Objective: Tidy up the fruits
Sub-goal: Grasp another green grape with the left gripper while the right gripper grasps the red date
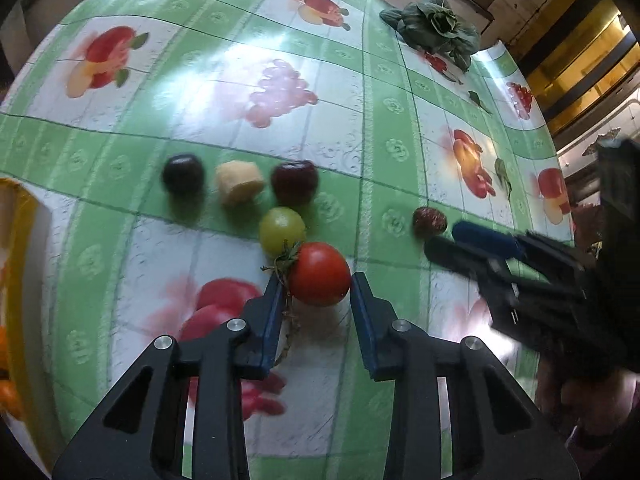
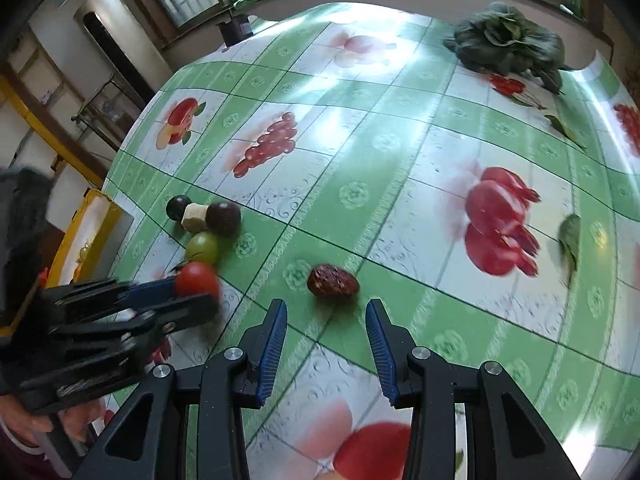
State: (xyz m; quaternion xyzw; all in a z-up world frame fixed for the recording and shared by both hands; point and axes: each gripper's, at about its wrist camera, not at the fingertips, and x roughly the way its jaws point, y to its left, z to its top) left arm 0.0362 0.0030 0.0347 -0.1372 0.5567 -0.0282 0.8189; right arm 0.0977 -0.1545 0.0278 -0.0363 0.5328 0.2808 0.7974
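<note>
A red tomato with a green stem lies on the fruit-print tablecloth, and my left gripper is shut on it, one pad on each side. The right wrist view shows the same grip on the tomato. Just behind it sit a green grape, a dark red plum, a banana piece and a dark grape. A wrinkled red date lies just beyond the tips of my right gripper, which is open with nothing between its fingers.
A bunch of leafy greens lies at the table's far right corner, with loose leaves scattered on the right. A yellow-rimmed box holding orange fruit stands at the left edge. A person's hand holds each gripper.
</note>
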